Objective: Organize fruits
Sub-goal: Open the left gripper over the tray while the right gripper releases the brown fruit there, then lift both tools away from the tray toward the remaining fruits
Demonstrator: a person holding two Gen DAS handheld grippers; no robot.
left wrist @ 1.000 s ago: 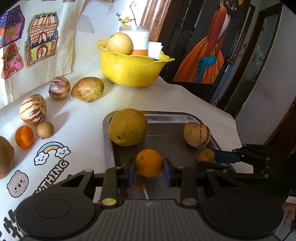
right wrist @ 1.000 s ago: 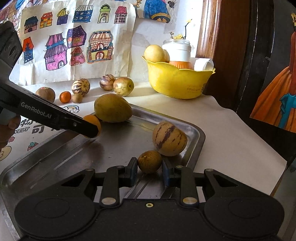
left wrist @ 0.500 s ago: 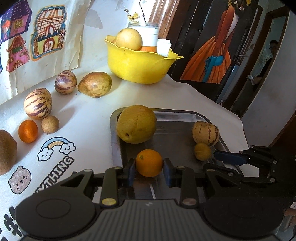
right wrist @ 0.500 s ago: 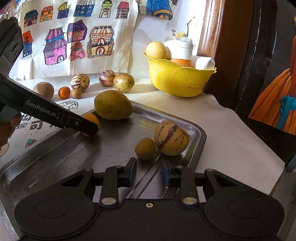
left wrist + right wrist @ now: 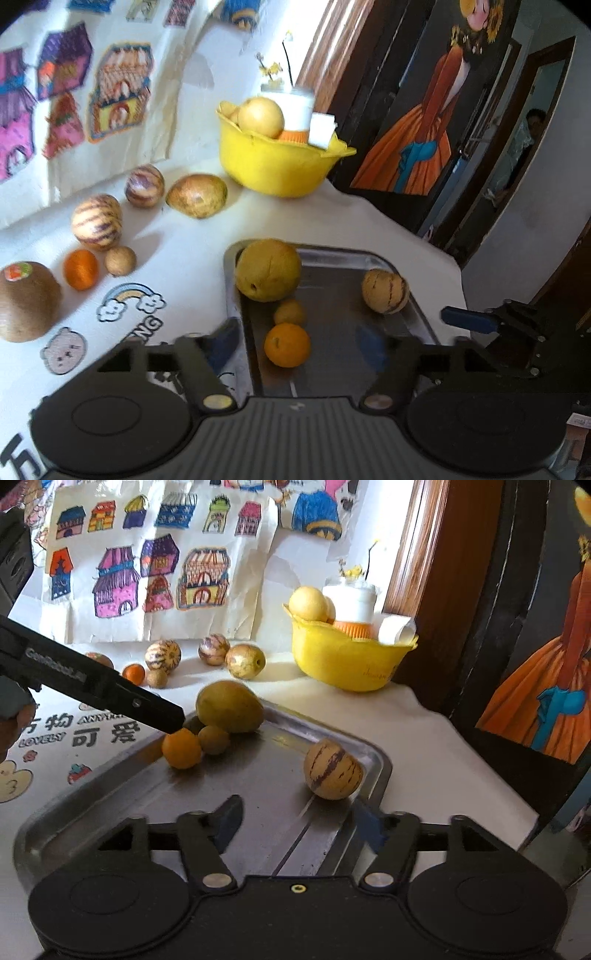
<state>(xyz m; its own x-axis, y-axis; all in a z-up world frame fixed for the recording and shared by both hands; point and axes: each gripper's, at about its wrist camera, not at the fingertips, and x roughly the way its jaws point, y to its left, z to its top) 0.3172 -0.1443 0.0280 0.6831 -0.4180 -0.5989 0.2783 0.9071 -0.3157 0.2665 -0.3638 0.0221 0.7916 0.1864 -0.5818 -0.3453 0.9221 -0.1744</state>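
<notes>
A metal tray point(image 5: 332, 258) point(image 5: 110, 801) holds an orange point(image 5: 287, 345) point(image 5: 181, 748), a small brown fruit point(image 5: 290, 312) point(image 5: 214, 740), a large yellow-green fruit point(image 5: 267, 268) point(image 5: 229, 706) and a striped melon point(image 5: 385, 291) point(image 5: 333, 768). My left gripper point(image 5: 295, 345) is open, its jaws wide on either side of the orange, which rests on the tray. My right gripper point(image 5: 299, 821) is open and empty above the tray's near part. The left gripper's finger point(image 5: 147, 709) reaches in above the orange in the right wrist view.
On the table left of the tray lie a brown round fruit point(image 5: 27, 301), a small orange point(image 5: 80, 268), a small brown fruit point(image 5: 120, 260), two striped melons point(image 5: 96, 221) and a mottled fruit point(image 5: 197, 195). A yellow bowl point(image 5: 273, 166) stands at the back.
Both grippers have opened. The left let go of the orange, which now sits on the tray. The small brown fruit, released by the right gripper, rolled over beside the orange.
</notes>
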